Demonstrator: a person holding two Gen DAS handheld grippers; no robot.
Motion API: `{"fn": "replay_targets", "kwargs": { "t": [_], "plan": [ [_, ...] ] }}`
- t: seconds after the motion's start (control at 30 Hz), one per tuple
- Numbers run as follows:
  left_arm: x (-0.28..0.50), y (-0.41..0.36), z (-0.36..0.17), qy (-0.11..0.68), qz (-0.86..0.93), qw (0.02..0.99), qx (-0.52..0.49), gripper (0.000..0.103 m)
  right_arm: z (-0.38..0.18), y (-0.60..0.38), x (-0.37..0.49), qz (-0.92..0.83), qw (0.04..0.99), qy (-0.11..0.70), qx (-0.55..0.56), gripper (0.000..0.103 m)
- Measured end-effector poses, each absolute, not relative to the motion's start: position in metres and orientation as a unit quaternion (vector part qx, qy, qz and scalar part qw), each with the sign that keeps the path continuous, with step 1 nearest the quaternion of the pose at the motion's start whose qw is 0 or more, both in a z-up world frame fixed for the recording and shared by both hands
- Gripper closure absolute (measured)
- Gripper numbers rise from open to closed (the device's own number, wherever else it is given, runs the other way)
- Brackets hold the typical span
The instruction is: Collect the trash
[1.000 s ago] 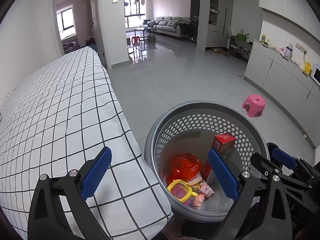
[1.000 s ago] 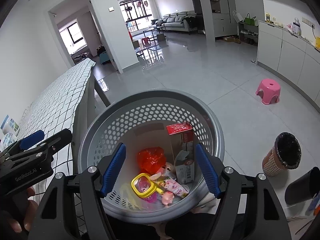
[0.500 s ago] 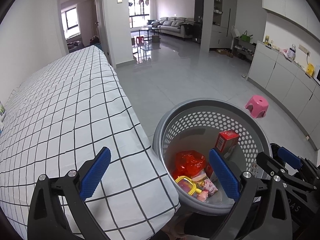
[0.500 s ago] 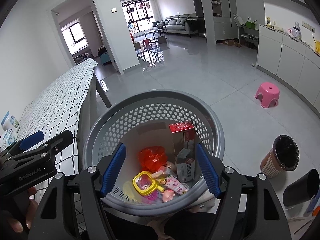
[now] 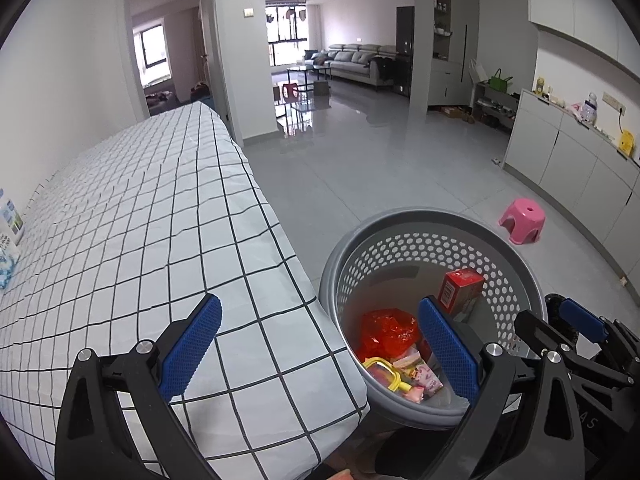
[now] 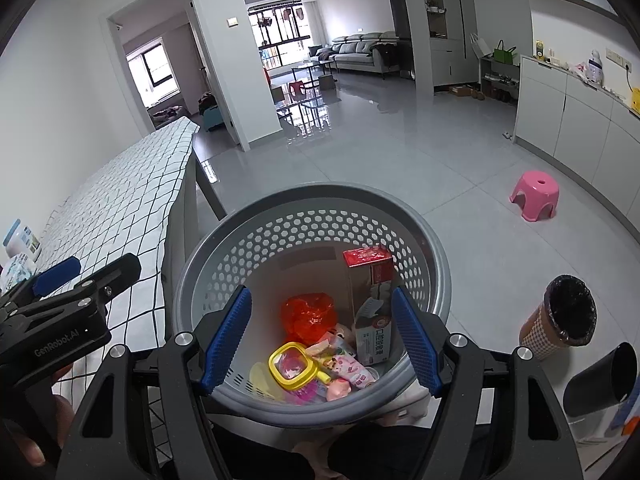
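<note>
A wide grey tiled floor [image 6: 400, 168] runs away to a far sofa [image 5: 356, 58], with white cabinets [image 6: 572, 120] lining the right side. On the left, a long table under a white cloth with a black grid [image 5: 132, 216] fills the near side of the left wrist view, and a couple of packets [image 5: 9, 224] sit at its far left edge. Just beside the table's near right corner stands the round grey perforated basket [image 6: 320, 200], on the floor, open at the top.

And there is the trash, down in the basket: a tall red-topped carton [image 6: 370, 300] leaning against the right wall, a crumpled red bag [image 6: 308, 314] to its left, a yellow-rimmed toy [image 6: 292, 366] and small pink wrappers [image 6: 352, 370] nearest the camera.

Out on the floor to the right sits a pink stool [image 6: 536, 194], and nearer, a checkered bin with a black liner [image 6: 560, 316] next to a dark cup [image 6: 604, 380].

The right gripper [image 6: 320, 340] hangs over the basket's near rim, blue pads spread wide, nothing between them but the view down onto the trash. The left gripper [image 5: 320, 348] hovers over the table corner, its fingers [image 5: 192, 344] equally wide apart and empty, one over the cloth, the other over the basket.
</note>
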State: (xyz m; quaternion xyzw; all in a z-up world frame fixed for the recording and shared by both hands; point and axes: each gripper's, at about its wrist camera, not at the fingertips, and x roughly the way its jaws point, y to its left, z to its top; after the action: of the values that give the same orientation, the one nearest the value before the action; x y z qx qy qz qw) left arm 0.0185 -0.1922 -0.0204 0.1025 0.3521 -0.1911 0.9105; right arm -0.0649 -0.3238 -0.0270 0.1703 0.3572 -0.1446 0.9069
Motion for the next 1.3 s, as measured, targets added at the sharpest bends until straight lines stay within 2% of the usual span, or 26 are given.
{"fn": "replay_targets", "kwargs": {
  "t": [1.3],
  "plan": [
    [0.0191,-0.1879,-0.021,0.362,-0.191,0.907,0.097,0.006,-0.0276,-0.3232,-0.0658,-0.144,0.907,0.356,0.171,0.033]
  ]
}}
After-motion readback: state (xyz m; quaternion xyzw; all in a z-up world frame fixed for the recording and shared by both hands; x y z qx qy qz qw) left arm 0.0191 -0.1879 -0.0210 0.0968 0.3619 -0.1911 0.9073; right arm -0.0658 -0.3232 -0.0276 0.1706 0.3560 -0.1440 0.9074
